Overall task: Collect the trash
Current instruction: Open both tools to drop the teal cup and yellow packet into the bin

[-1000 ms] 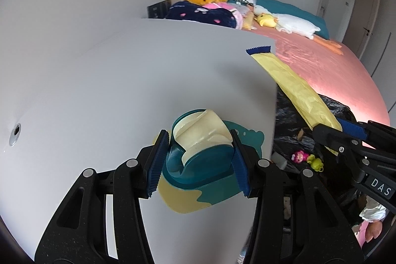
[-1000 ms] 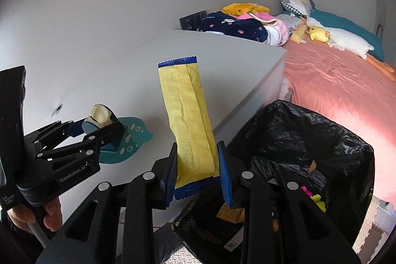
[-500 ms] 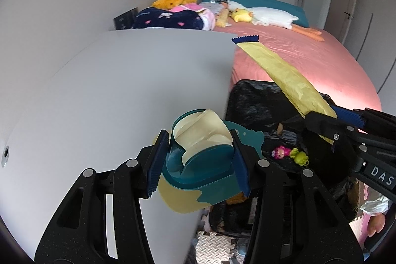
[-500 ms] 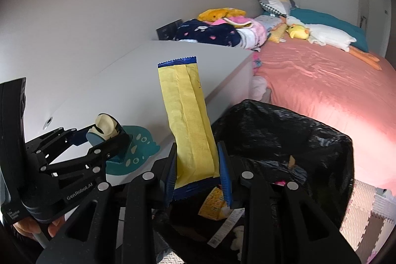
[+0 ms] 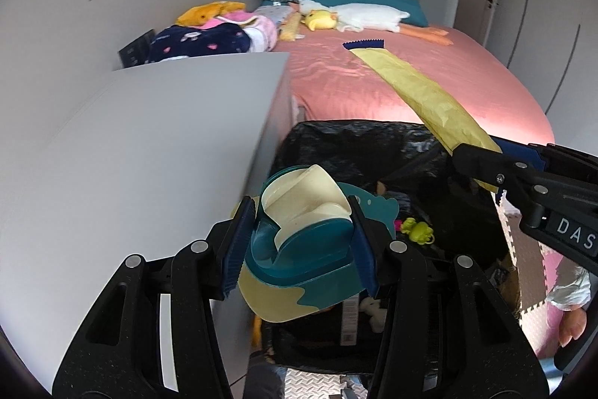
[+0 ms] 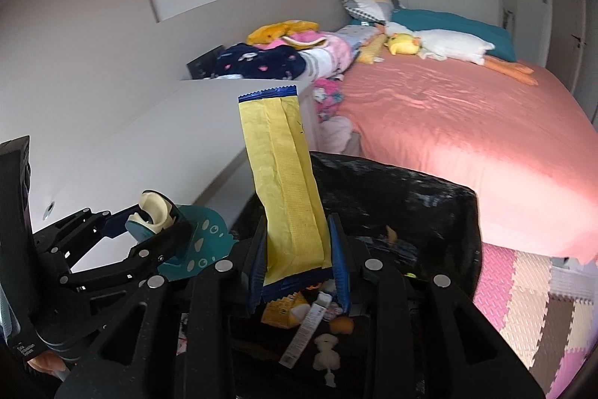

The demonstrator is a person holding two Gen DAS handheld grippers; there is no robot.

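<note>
The left hand-held gripper (image 5: pixel 301 247) is clamped on a teal-and-cream blister package (image 5: pixel 304 242), held at the edge of the white counter (image 5: pixel 149 144) and above the black trash bag (image 6: pixel 411 197). To its right, the right hand-held gripper (image 6: pixel 299 272) grips a yellow snack wrapper (image 6: pixel 286 174) upright over the bag, beside the pink bed (image 6: pixel 467 129).

Both grippers w/ teal package (image 5: pixel 306 249), wrapper (image 6: pixel 287 189) now over bag (image 6: pixel 403 197).
</note>
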